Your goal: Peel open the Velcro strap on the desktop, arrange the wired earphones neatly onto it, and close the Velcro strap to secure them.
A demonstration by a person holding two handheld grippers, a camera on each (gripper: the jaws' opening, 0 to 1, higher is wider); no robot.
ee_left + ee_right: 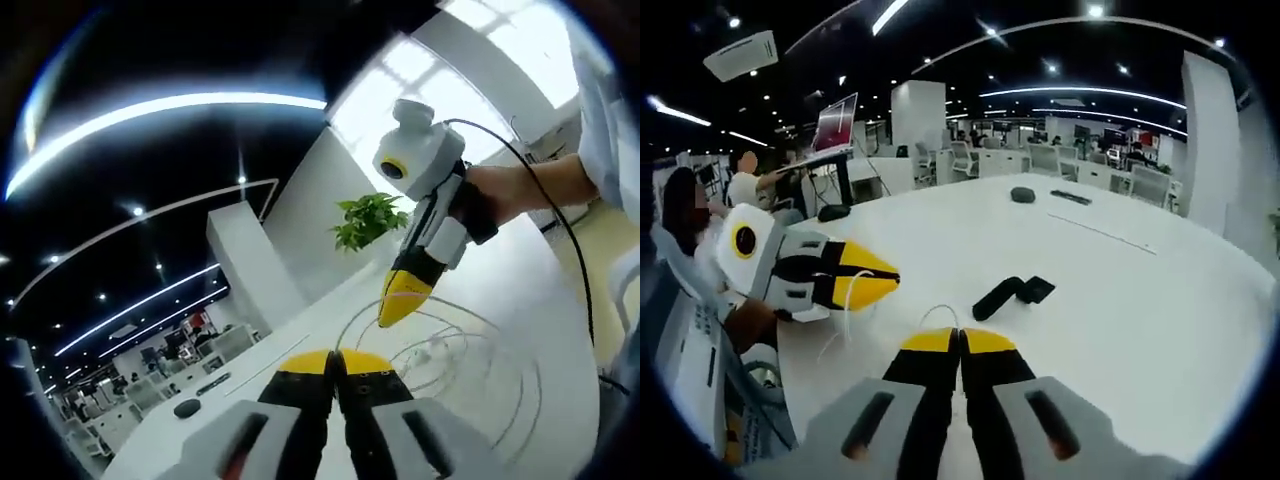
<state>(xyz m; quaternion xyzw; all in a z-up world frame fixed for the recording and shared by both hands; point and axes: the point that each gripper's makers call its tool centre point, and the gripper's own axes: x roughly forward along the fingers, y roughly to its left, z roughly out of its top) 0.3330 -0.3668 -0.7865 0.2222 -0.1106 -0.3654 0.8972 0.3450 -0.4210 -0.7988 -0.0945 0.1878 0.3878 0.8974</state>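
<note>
**Strap ahead of right tongs, earphone wire held between both**

Left gripper [875, 275] clenched on white wire [845, 305], at left. Right gripper [960, 340] clenched too, wire looping at its tips. Black strap [1012, 292] flat on table [1140, 300], just beyond right tips, long axis slanting up-right. Nearer the right.

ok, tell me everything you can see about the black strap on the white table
The strap is a dark, matte band, fabric by the look of it. It lies flat on the white table, bent in an angle: a longer arm points down-left in the right gripper view, and a short, wider flap lies at its right end. Neither tongs nor the thin white earphone cable touches it; it lies beyond the right tongs. Whether it is peeled open I cannot tell.
</note>
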